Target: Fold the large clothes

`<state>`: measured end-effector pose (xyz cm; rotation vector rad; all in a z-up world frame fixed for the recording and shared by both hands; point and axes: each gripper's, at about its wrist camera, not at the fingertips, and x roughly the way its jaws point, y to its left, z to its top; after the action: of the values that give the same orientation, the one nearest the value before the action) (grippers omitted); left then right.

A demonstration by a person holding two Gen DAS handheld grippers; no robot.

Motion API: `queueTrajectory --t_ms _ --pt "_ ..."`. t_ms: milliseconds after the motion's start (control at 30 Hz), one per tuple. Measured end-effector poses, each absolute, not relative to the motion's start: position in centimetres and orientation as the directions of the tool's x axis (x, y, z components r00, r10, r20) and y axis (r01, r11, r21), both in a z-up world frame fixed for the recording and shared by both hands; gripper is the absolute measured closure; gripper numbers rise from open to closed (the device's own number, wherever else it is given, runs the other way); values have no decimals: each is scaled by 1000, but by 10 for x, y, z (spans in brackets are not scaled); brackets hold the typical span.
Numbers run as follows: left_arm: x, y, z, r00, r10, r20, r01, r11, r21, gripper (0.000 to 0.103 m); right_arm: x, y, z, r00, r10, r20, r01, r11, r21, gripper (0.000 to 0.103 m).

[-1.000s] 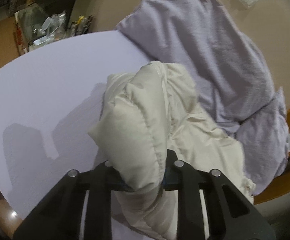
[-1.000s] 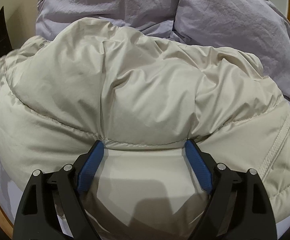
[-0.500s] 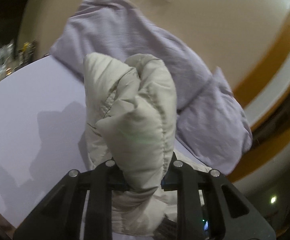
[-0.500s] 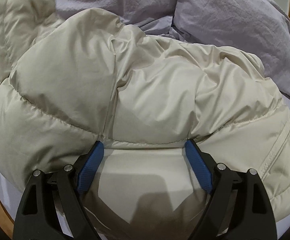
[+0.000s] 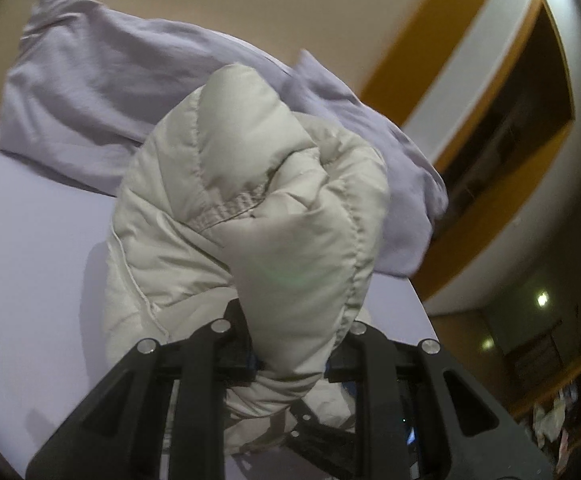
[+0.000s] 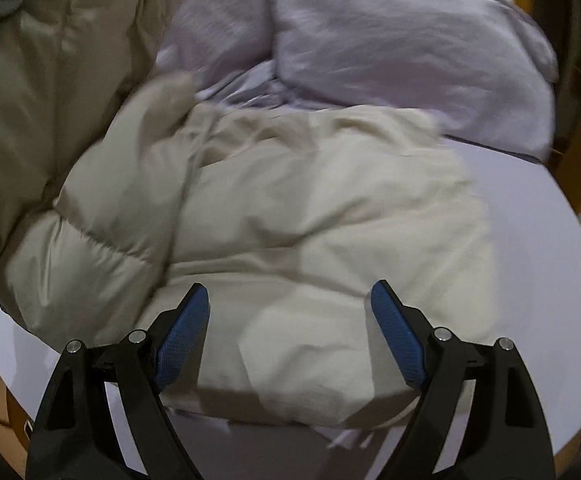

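On the lavender bed sheet (image 6: 530, 216), a cream puffer jacket (image 6: 310, 220) is half lifted, half lying.

Left gripper (image 5: 290, 360) is clenched on a bunched fold of the jacket (image 5: 258, 216), its pads buried in the padding (that fold blocks most of the view); right gripper (image 6: 288, 332) hovers over the jacket's flat part, blue pads (image 6: 182, 336) spread wide, grasping nothing. Beyond the jacket lie lilac pillows (image 6: 390, 36), against a beige wall (image 5: 290, 0). Motion blur smears the jacket's far edge.

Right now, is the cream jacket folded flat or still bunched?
Bunched: left gripper lifts a puffy wad of the cream jacket; the rest lies crumpled.
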<state>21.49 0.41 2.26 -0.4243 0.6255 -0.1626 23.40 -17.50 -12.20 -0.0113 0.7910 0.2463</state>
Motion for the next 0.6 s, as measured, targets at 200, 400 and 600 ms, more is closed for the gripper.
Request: queueTrajectory --t_ms 200,400,600 --pt "236 -51 6 746 -335 -576 95 909 -406 82 227 -226 -116 715 124 -688 -102 992 73 18" --pt "257 -101 -18 676 -363 -641 150 920 -363 81 217 -268 -118 722 64 -689 1 996 93 18" --pt "266 -151 -45 604 -360 -711 210 933 -294 81 206 -304 -121 718 9 -696 96 989 111 18"
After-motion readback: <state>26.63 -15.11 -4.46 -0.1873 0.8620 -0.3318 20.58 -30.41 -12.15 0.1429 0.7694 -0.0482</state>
